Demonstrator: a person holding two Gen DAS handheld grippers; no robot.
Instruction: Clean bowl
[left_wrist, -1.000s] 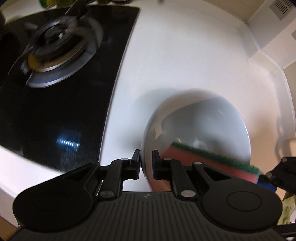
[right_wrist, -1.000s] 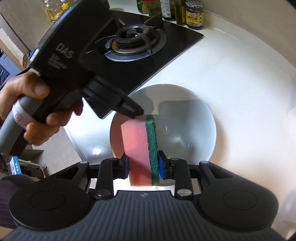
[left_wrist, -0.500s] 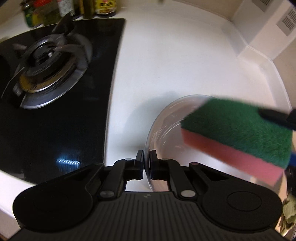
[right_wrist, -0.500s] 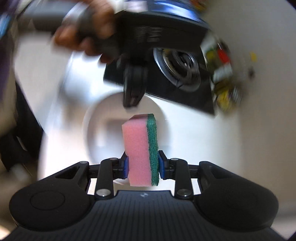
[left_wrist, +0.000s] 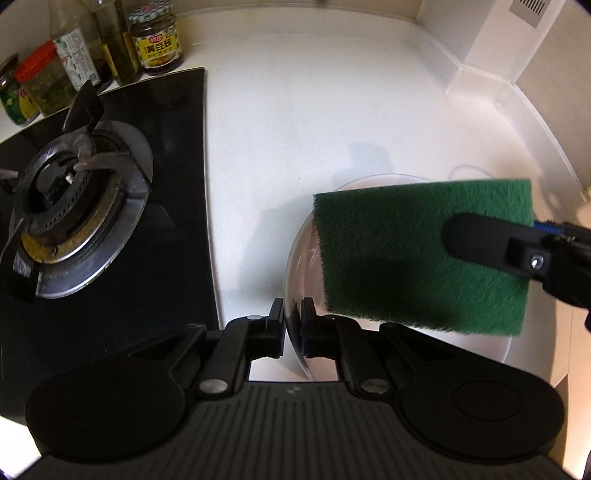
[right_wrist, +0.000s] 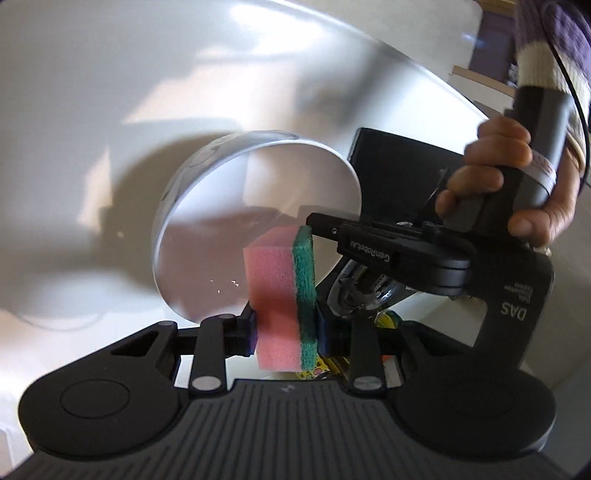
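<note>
The left gripper (left_wrist: 292, 320) has its jaws nearly closed, pinching the rim of the clear glass bowl (left_wrist: 301, 254), which sits on the white countertop (left_wrist: 295, 122) at about 4 o'clock from the steel gas burner (left_wrist: 79, 206). The right gripper (right_wrist: 285, 334) clamps a pink sponge with a green scouring face (right_wrist: 280, 295), jaws parted only by its thickness. In the left wrist view the sponge covers most of the bowl, green side up. Sauce jars and bottles (left_wrist: 155, 40) stand at 12 o'clock of the black glass hob (left_wrist: 177, 177).
</note>
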